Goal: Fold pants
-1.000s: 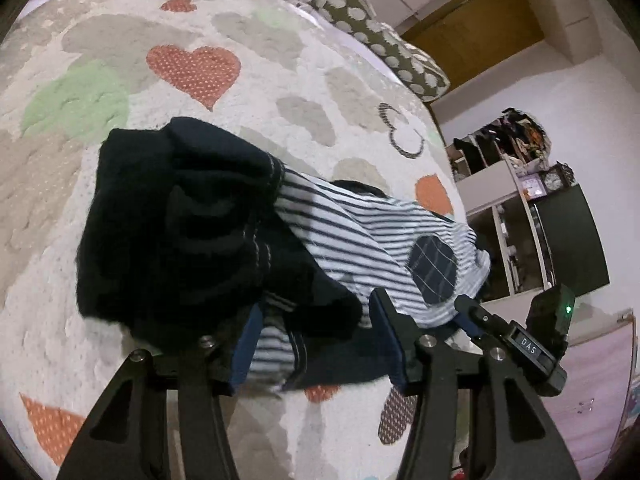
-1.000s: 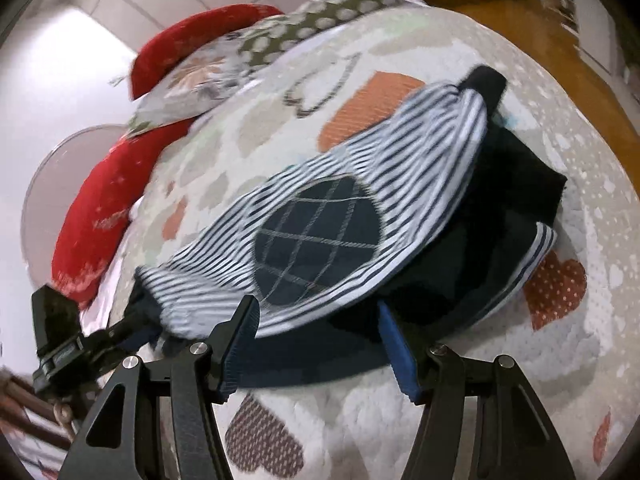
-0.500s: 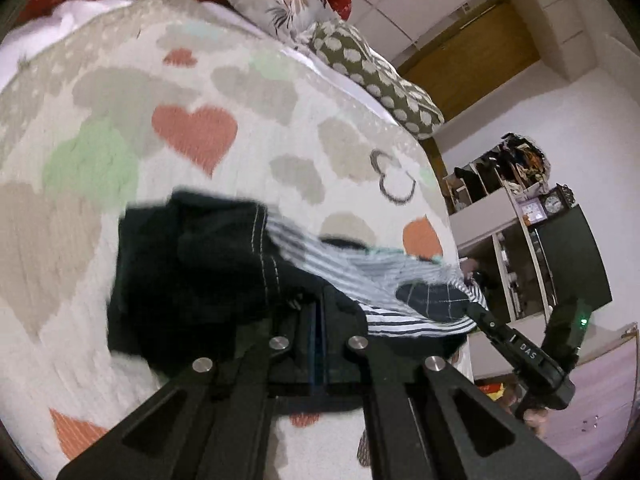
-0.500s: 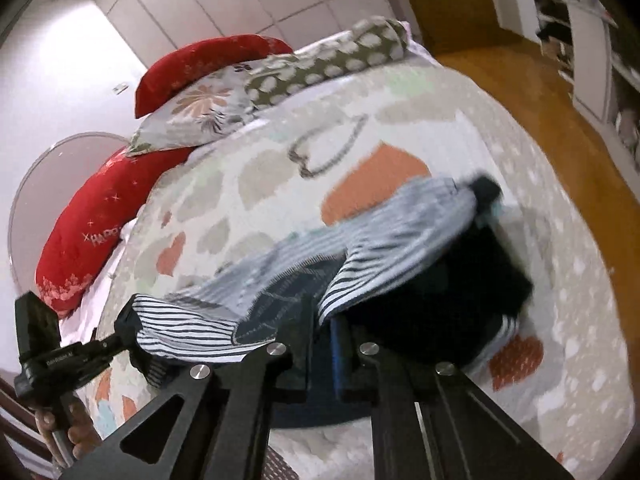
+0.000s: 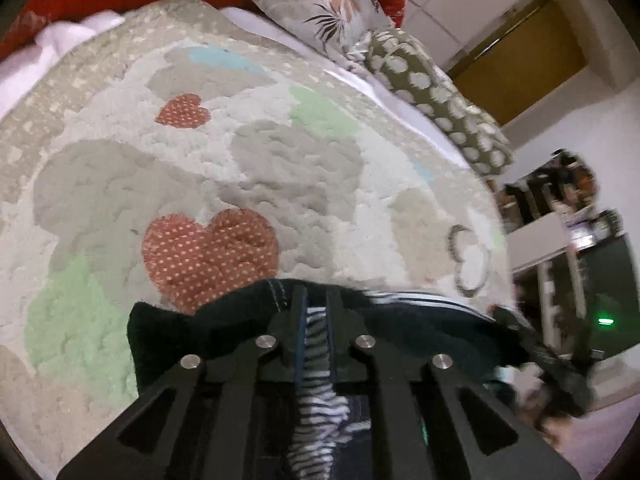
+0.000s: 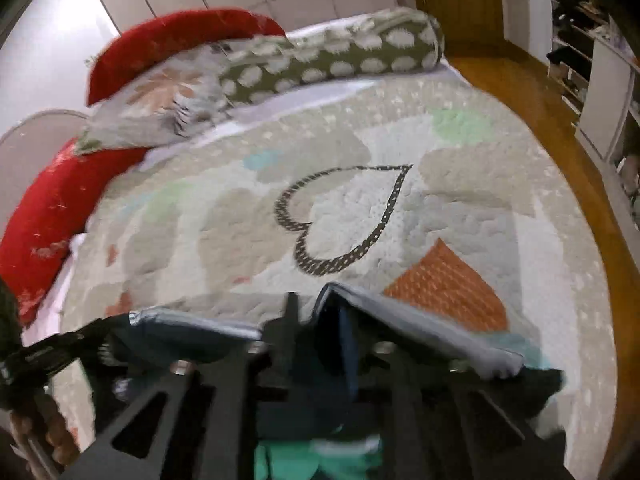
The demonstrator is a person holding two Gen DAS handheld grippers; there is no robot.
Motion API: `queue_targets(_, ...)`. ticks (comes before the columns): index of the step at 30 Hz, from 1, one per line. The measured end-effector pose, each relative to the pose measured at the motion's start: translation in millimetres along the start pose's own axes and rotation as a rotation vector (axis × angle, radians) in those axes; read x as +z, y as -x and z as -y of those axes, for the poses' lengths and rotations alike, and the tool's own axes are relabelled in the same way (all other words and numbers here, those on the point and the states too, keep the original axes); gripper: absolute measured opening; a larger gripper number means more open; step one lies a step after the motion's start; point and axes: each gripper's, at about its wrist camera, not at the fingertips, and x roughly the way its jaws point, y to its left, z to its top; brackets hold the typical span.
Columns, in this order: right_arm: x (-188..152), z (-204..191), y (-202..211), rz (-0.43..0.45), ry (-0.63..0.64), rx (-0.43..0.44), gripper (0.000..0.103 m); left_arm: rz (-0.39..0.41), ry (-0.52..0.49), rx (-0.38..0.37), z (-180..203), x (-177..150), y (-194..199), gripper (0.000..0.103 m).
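1. Pants (image 5: 192,332): dark navy cloth with a white-and-navy striped lining or panel; bunched and lifted off the bed (image 5: 280,168), draped over and around both claws.
2. Left claw (image 5: 316,320): jaws close together and opening; striped cloth runs between the blue pads, which press on it. Dark cloth spreads to either side of the fingers and below them.
3. Right claw (image 6: 320,320): jaws narrow and opening; a dark fold of the pants sits between them, gripped. A pale striped edge, blurred, hangs across both fingers.
4. Left view only: red dotted heart (image 5: 208,252) on the quilt just beyond the claw; floral pillow (image 5: 320,4) far ahead; shelves and a green light to the right.
5. Right view only: outlined heart (image 6: 344,216) ahead of the claw; spotted bolster (image 6: 340,60) and red cushion (image 6: 56,216) at the headboard; wooden floor (image 6: 560,128) to the right; a hand (image 6: 44,436) on the other claw's handle, lower left.
6. Writing: none legible; both views blurred.
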Motion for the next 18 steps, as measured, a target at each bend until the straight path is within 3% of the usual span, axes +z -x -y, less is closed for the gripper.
queue_targets(1,1.9,0.9,-3.9,0.004,0.014,-0.024,0.032,0.009,0.002,-0.035,-1.6,-0.2,8.3,0.022)
queue_targets(3,3.2,3.1,3.1,0.043,0.031,-0.039,0.035,0.038,-0.01,-0.073,-3.1,-3.6,32.0,0.045)
queue_targets(5,-1.7,10.5,20.7,0.083,0.031,-0.021,0.051,0.071,-0.04,-0.093,-5.8,-12.2,58.3,0.052)
queue_targets(8,-20.6,28.8,56.1,0.139,0.032,-0.003,0.061,0.1,-0.081,-0.018,-14.1,-32.1,84.3,0.066)
queue_targets(10,-38.5,43.5,76.7,0.158,0.032,-0.018,0.063,0.114,-0.12,0.071,-23.6,-53.4,95.0,0.069)
queue_targets(12,-64.8,64.5,95.3,0.167,0.016,-0.029,0.066,0.094,-0.133,0.112,-36.7,-71.3,94.7,0.07)
queue_targets(18,-128.2,111.3,112.9,0.143,-0.063,-0.077,0.067,-0.027,-0.077,0.084,-61.3,-113.5,61.6,0.07)
